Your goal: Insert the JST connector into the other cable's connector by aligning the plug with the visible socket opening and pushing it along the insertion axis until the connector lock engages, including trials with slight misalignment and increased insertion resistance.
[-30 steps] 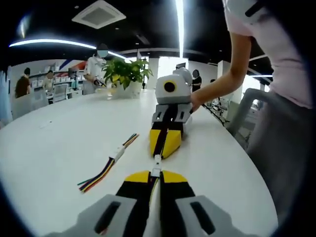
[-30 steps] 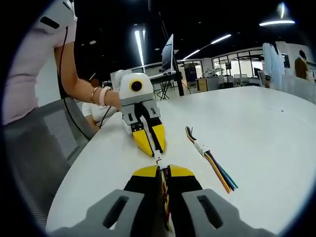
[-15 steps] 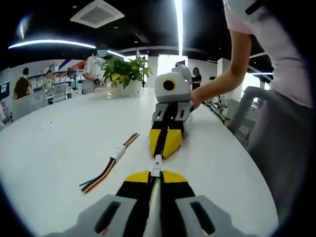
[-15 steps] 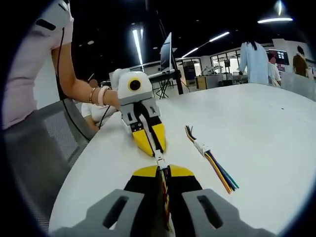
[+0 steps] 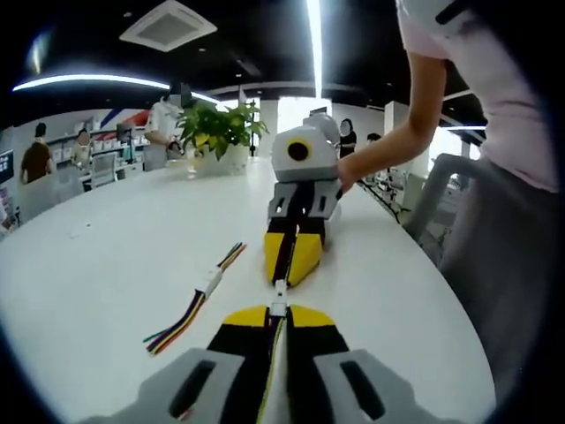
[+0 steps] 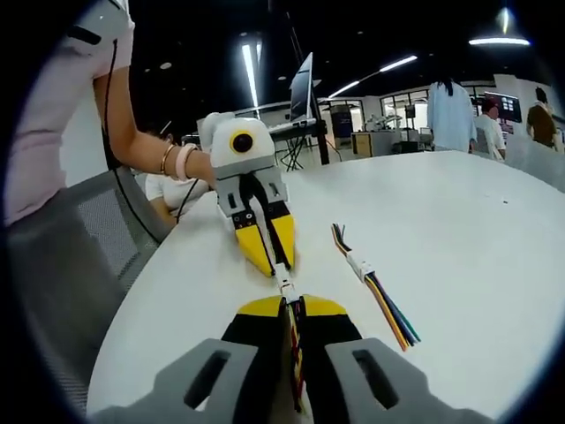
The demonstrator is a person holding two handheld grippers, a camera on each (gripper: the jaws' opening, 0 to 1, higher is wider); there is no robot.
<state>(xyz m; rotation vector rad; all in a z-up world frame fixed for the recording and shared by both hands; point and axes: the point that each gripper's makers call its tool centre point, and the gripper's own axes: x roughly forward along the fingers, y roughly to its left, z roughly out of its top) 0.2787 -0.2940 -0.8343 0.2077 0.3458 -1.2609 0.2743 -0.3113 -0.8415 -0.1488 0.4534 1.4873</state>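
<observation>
The left tongs (image 5: 277,320) are gripping a cable, their yellow tips pressed together at six o'clock, with a small white connector (image 5: 279,299) poking out ahead. At twelve o'clock from it, the right tongs (image 5: 288,269) are pointing back, touching the connector. A spare multicoloured cable (image 5: 199,296) is lying on the white worktop (image 5: 106,265) at nine o'clock. A potted plant (image 5: 221,132) is standing far back.

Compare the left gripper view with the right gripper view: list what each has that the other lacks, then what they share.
Left gripper view alone: a potted plant and a ceiling vent.
Right gripper view alone: a monitor and the person's bracelet.
Shared: the white table, the loose spare cable, and the left tongs and right tongs meeting tip to tip, both shut on the connector cable.
</observation>
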